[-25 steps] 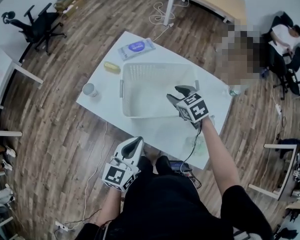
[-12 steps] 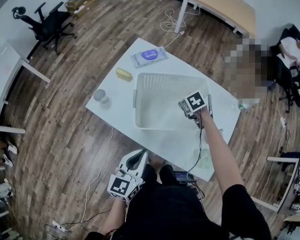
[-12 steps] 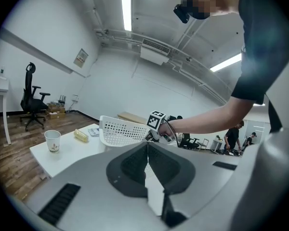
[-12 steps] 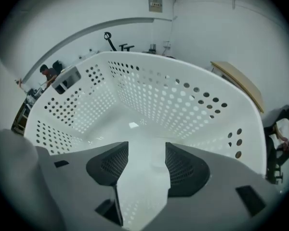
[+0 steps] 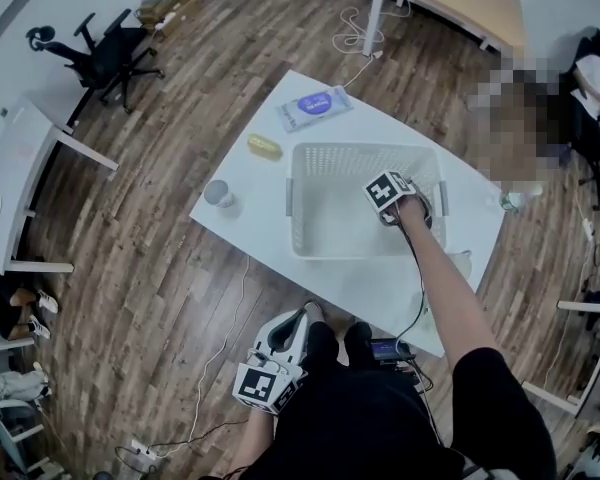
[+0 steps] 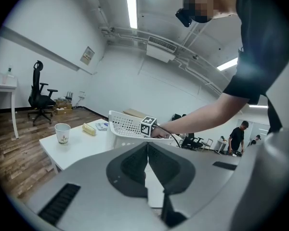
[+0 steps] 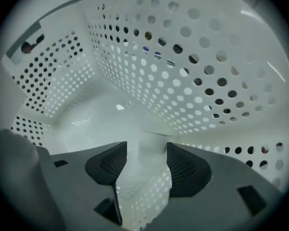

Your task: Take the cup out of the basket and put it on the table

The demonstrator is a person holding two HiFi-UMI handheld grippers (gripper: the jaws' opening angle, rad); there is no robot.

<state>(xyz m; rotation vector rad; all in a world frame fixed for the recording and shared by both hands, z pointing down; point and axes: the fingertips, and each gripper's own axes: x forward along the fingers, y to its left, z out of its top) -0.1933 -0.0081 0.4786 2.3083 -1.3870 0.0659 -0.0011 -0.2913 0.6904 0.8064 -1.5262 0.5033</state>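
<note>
A white perforated basket (image 5: 310, 158) stands on the white table (image 5: 250, 223). My right gripper (image 5: 395, 203) reaches down into the basket's right side. In the right gripper view a pale translucent cup (image 7: 147, 138) stands upright by the basket wall (image 7: 183, 71). It sits between the jaws of the right gripper (image 7: 147, 153), which are opening; the pads do not press on it. The head view hides this cup under the gripper. My left gripper (image 5: 292, 330) hangs low by my waist, off the table, shut and empty (image 6: 147, 150).
A paper cup (image 5: 218, 193) stands at the table's left end, with a yellow block (image 5: 264, 146) and a blue packet (image 5: 315, 108) beyond it. A small bottle (image 5: 520, 198) sits at the right end. Office chair (image 5: 100, 58) far left; people at the back right.
My right gripper has moved from above the basket's near right rim down into the basket. The left gripper stays low by my waist.
</note>
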